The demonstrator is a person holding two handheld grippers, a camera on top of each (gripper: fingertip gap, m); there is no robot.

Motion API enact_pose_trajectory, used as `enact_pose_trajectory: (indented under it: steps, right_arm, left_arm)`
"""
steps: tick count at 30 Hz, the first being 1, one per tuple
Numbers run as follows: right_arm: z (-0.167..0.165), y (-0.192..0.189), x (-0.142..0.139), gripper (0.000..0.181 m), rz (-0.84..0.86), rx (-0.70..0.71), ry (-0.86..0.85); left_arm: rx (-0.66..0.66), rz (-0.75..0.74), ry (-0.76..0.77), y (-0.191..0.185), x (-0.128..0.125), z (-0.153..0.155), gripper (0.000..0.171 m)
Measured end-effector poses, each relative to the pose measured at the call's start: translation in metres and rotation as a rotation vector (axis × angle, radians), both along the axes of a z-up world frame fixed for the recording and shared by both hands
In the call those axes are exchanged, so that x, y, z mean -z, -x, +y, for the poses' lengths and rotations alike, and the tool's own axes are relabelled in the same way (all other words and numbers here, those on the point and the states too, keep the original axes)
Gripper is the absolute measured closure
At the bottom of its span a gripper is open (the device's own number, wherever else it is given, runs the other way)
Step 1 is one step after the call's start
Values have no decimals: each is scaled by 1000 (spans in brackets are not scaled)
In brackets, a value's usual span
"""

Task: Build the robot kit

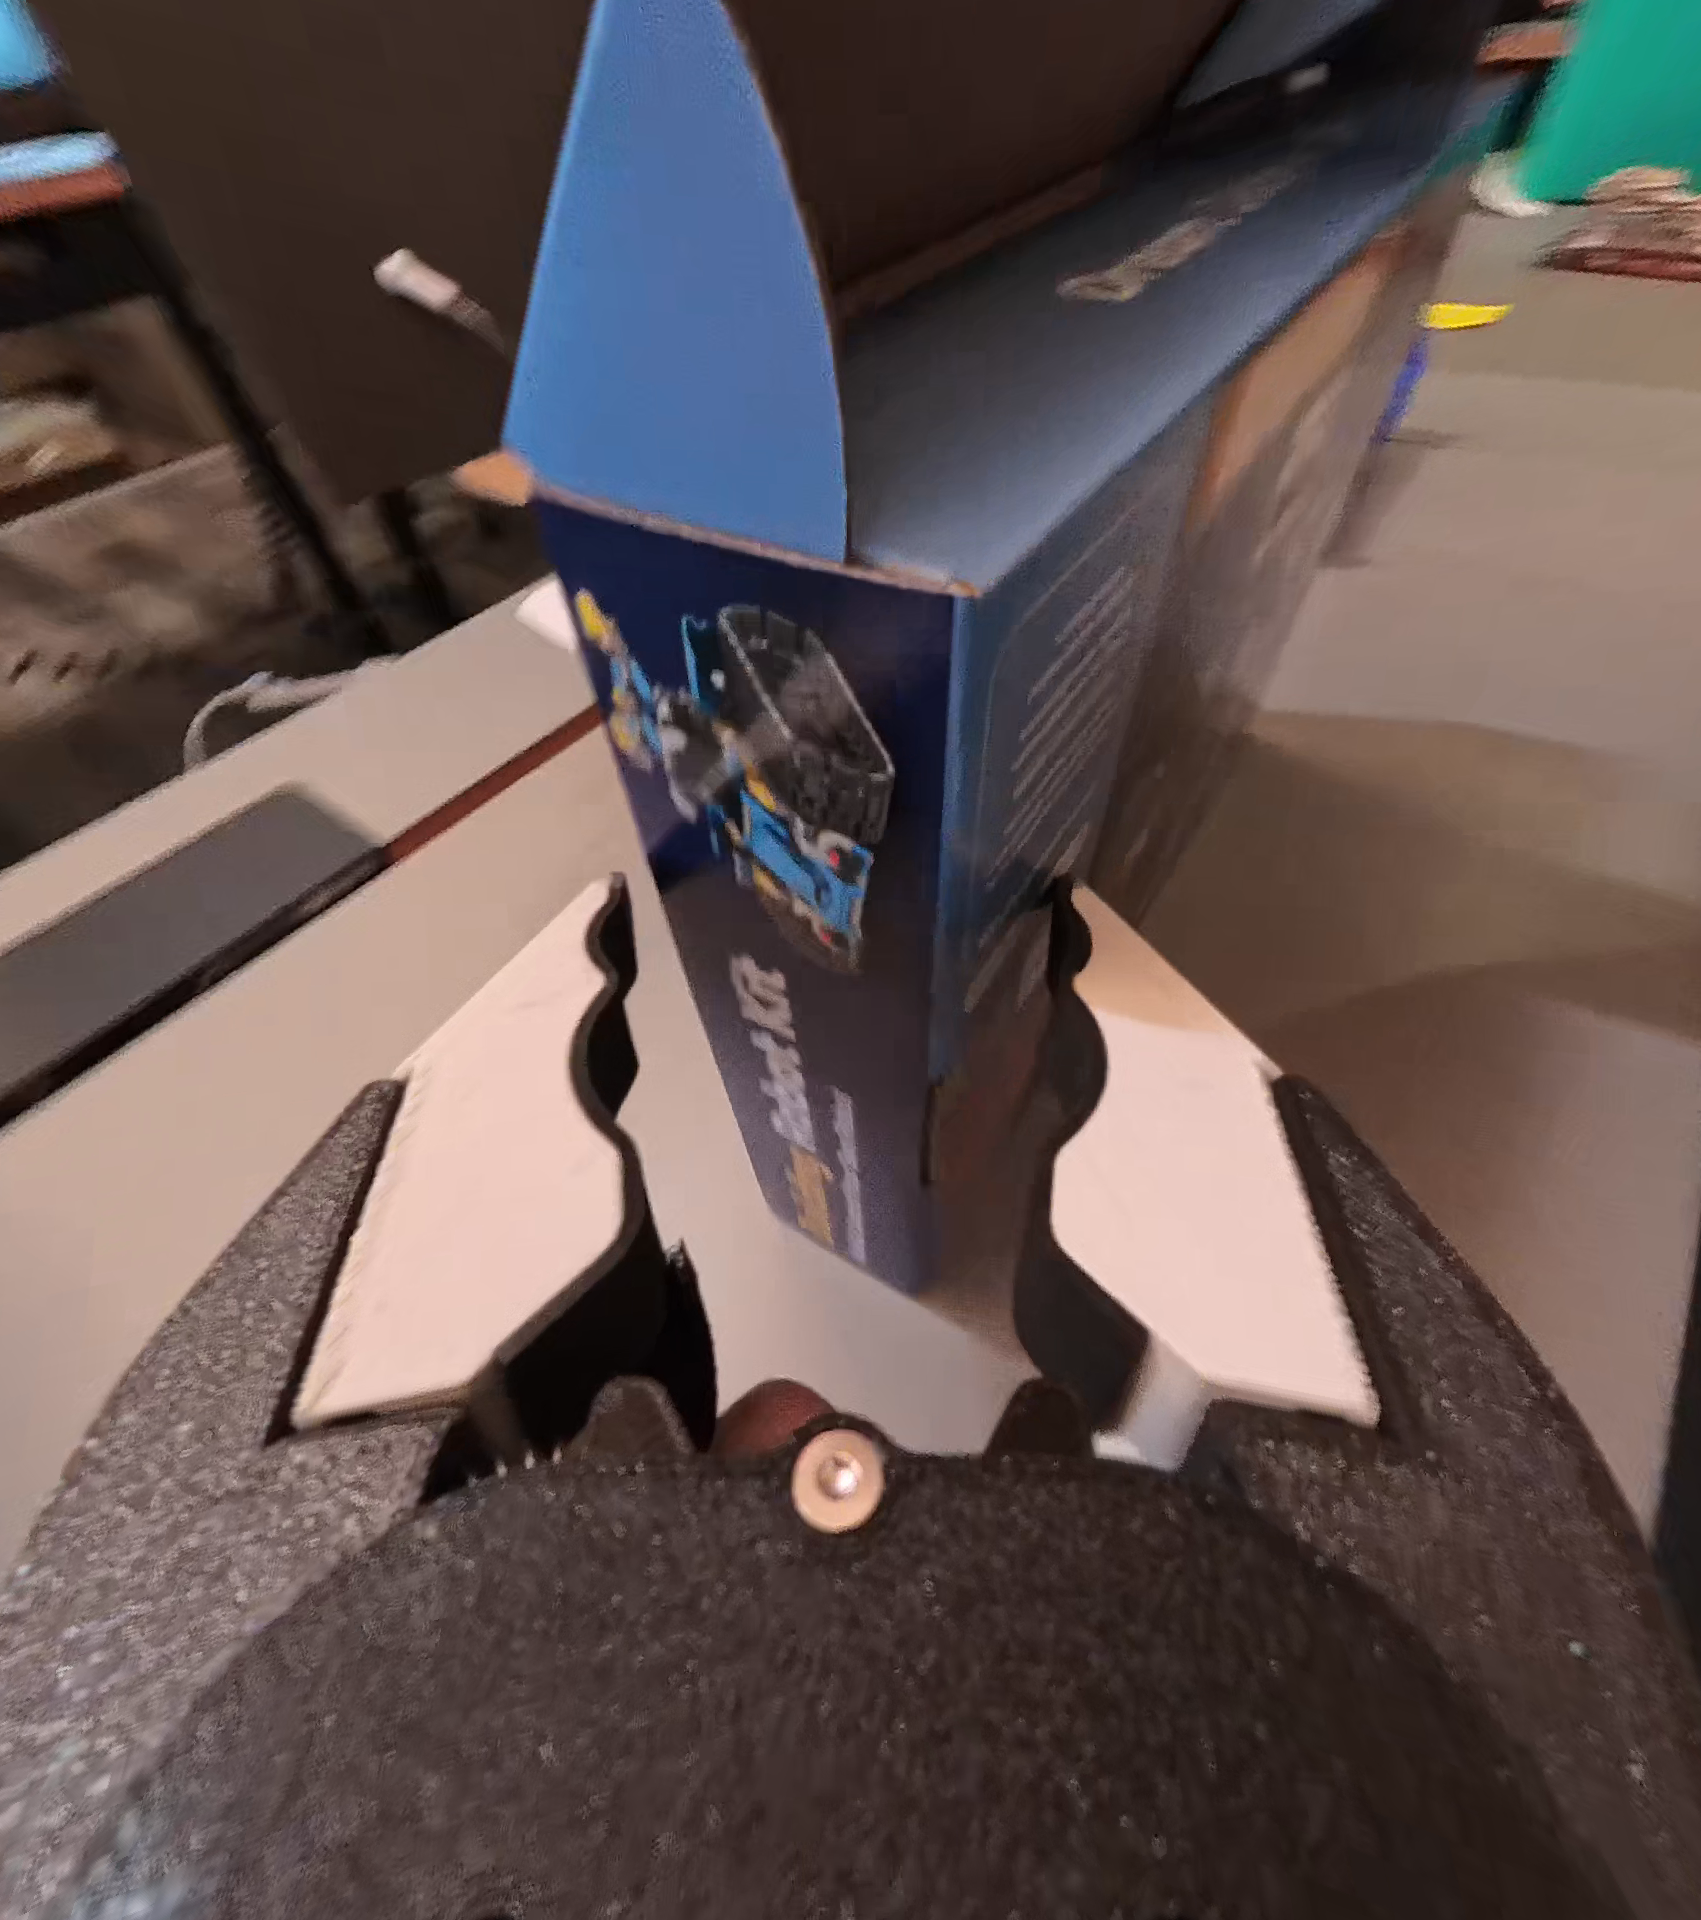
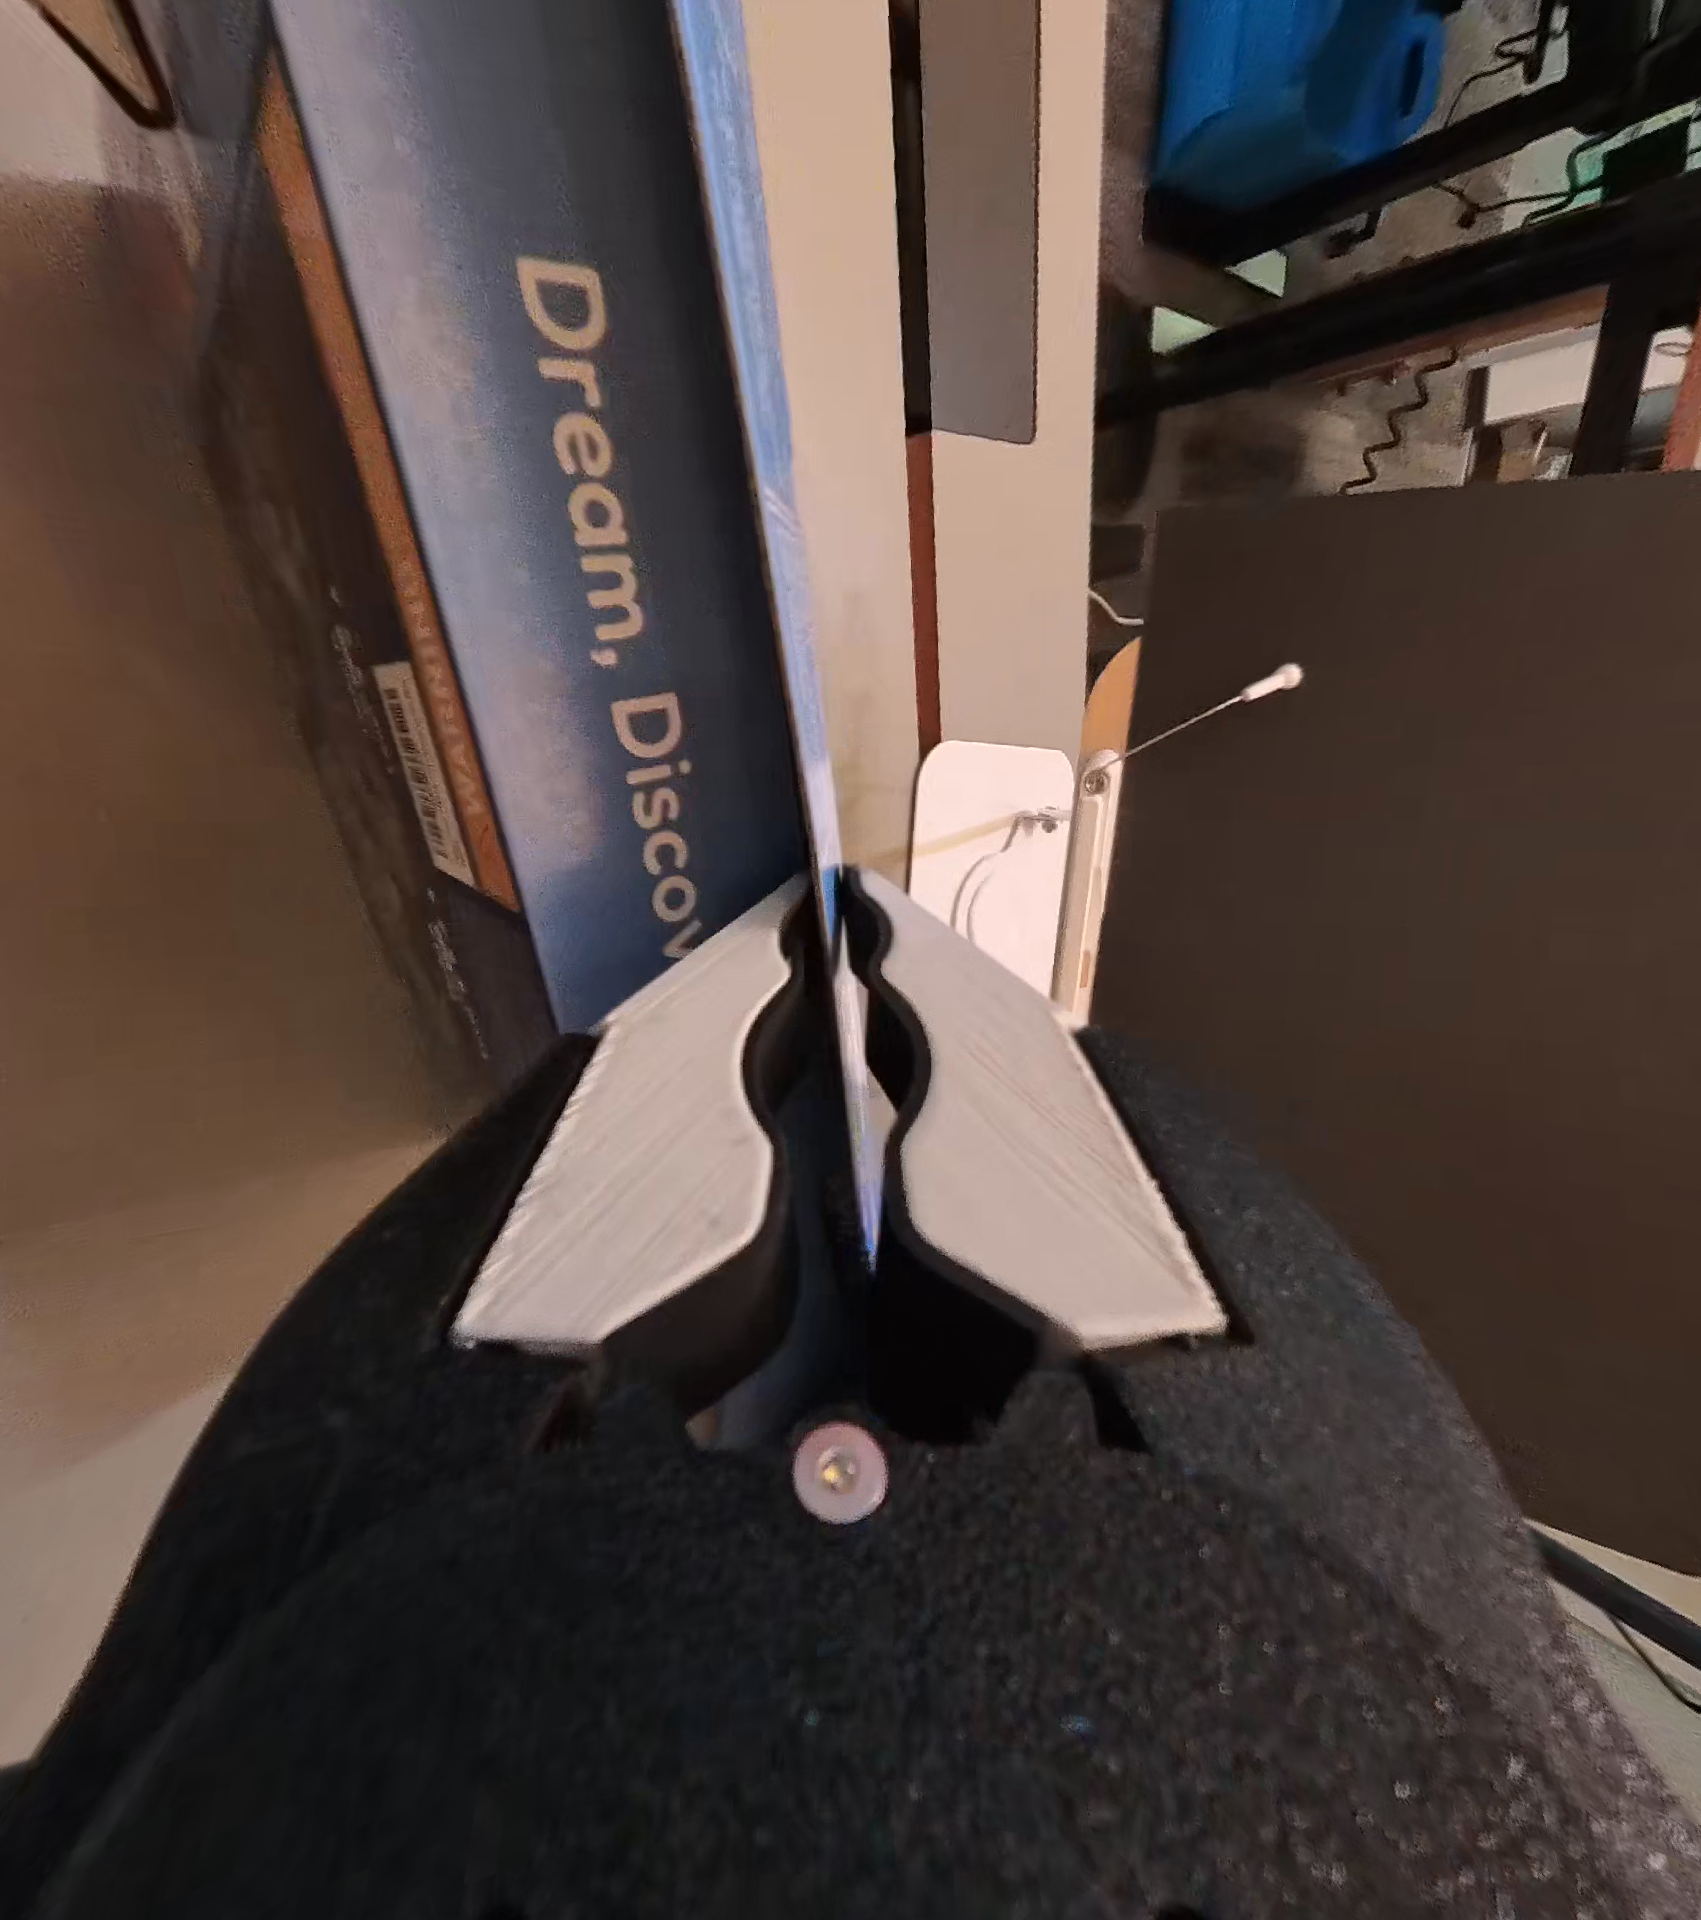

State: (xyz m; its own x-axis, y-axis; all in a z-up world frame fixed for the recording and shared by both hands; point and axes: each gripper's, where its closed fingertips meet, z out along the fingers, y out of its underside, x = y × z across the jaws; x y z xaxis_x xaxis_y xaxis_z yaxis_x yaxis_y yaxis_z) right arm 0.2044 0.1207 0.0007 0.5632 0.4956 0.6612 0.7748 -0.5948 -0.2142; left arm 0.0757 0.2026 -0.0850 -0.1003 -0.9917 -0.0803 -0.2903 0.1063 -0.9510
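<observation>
Our right tongs (image 2: 841,914) pinch the blue box's lid (image 2: 784,644) closed-tight, while our left tongs (image 1: 841,904) gape around the box (image 1: 929,831) on the surface (image 1: 202,1195), its flap (image 1: 680,312) upright.

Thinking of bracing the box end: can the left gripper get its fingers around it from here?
Probably yes. The left gripper is open, its fingers already flank the blue box end standing on the table, with nothing between them.

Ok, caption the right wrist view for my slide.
Right claw shut on the thin edge of a blue box flap, beside a black panel.
</observation>
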Motion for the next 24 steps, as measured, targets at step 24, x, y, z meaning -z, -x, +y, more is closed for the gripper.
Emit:
enact_pose_trajectory:
  steps: [24]
  right_arm:
    - [-131, 138, 41, 180, -157, -53, -294]
  left_arm:
    - [-410, 78, 486, 122, 51, -133, 112]
